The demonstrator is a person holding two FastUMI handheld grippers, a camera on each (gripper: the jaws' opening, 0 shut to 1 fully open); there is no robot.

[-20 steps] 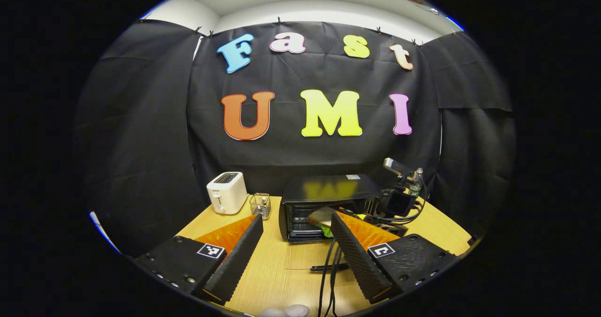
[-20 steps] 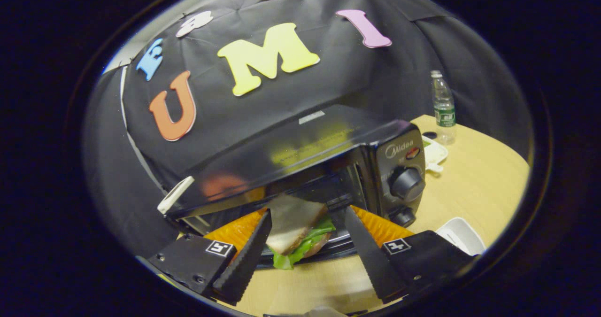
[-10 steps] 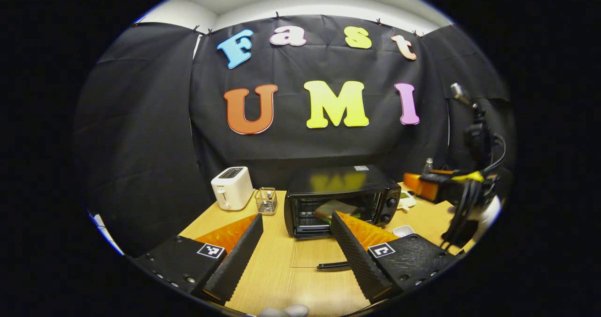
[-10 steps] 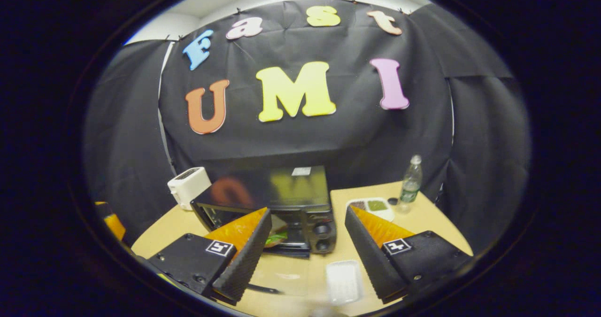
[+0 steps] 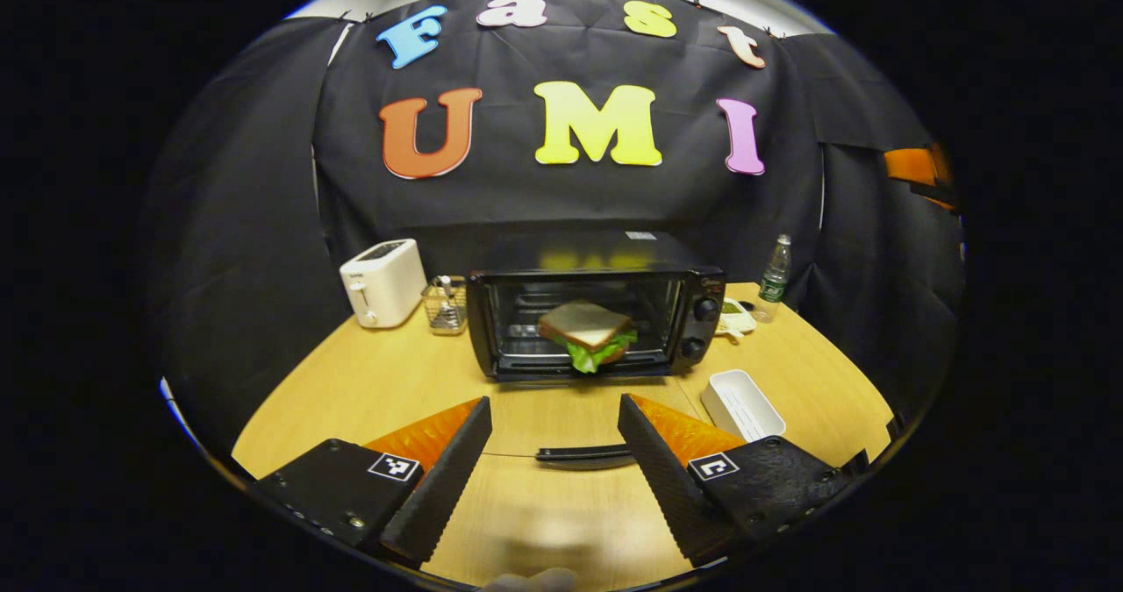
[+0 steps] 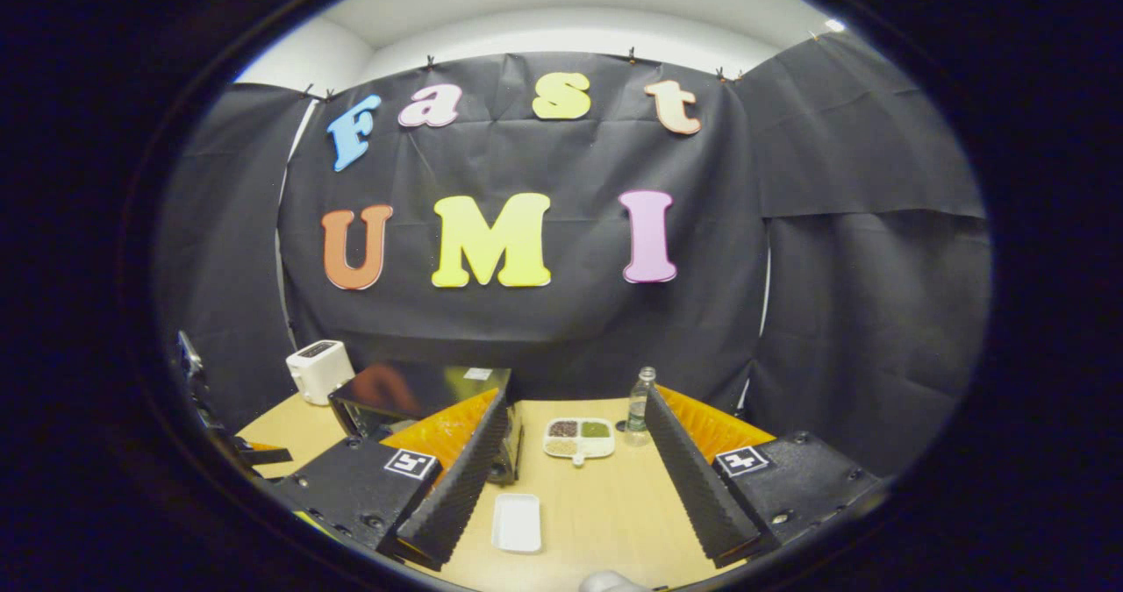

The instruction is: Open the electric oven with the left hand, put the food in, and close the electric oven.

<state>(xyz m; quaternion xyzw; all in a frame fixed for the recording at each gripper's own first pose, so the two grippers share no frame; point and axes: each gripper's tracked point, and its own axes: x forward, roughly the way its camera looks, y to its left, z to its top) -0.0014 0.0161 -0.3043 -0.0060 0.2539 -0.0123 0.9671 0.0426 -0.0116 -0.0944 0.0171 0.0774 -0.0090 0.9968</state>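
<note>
The black electric oven stands mid-table with its glass door folded down flat; the door's black handle lies toward me. A sandwich of white bread and lettuce rests on the rack inside, with nothing holding it. My left gripper is open and empty, just in front of the door handle. My right gripper is open and empty too, held back from the table to the oven's right. In the right gripper view the oven sits low on the left, partly behind the left finger.
A white toaster and a wire basket stand left of the oven. Right of it are a white tray, a compartment dish and a water bottle. Black cloth walls close in behind.
The right gripper opened, left the sandwich in the oven, and pulled back up and to the right. The left gripper drew back, facing the open oven squarely.
</note>
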